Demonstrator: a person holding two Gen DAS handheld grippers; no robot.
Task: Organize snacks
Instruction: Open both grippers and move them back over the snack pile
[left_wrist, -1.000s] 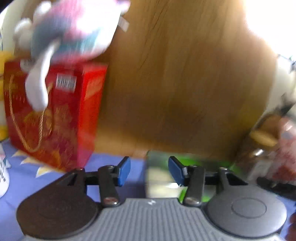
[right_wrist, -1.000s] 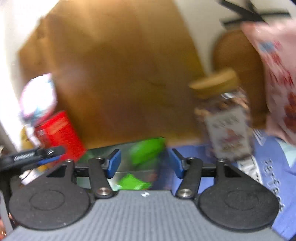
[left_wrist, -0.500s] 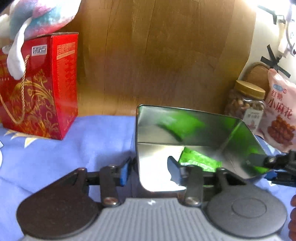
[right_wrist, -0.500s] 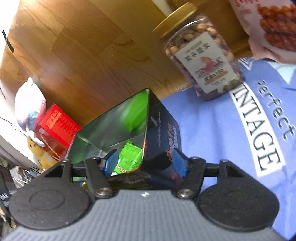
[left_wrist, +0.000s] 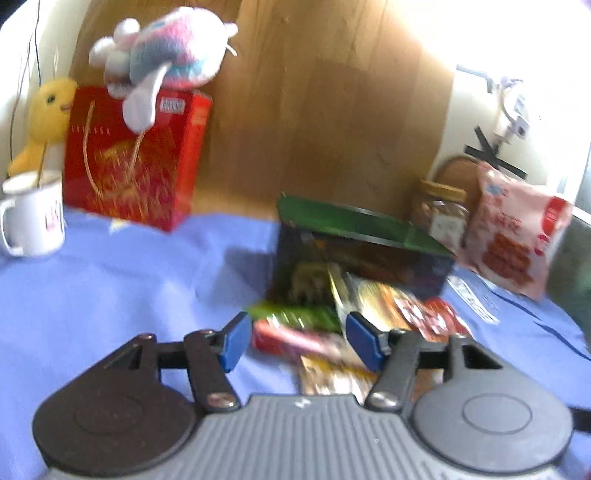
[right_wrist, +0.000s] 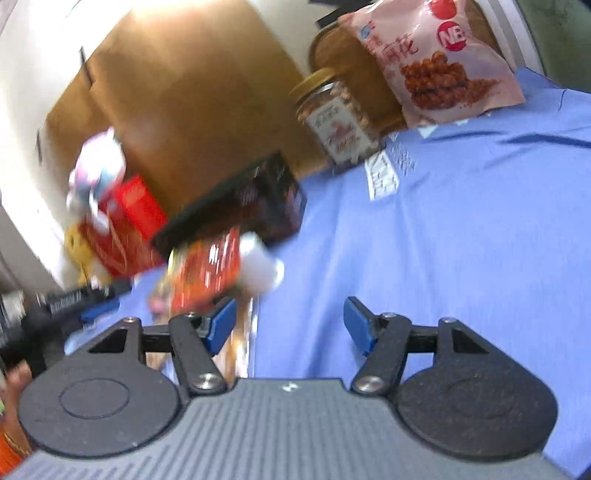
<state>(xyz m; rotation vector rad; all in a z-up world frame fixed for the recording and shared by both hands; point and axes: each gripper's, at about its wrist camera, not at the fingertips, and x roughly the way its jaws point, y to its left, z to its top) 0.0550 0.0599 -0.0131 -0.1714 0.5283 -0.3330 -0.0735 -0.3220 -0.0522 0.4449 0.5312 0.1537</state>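
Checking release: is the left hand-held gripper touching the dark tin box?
Apart. Left wrist view: hand-held gripper open, snack packets and blue cloth between fingertips and dark tin box.

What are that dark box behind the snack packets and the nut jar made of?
The dark box looks like printed tin or glossy card; blur leaves it open. The nut jar seems clear plastic or glass, since the nuts show through, with a paper label and a matte gold lid.

Green-lidded dark tin (left_wrist: 364, 254), red gift box (left_wrist: 133, 155), blue cloth (left_wrist: 122, 280)
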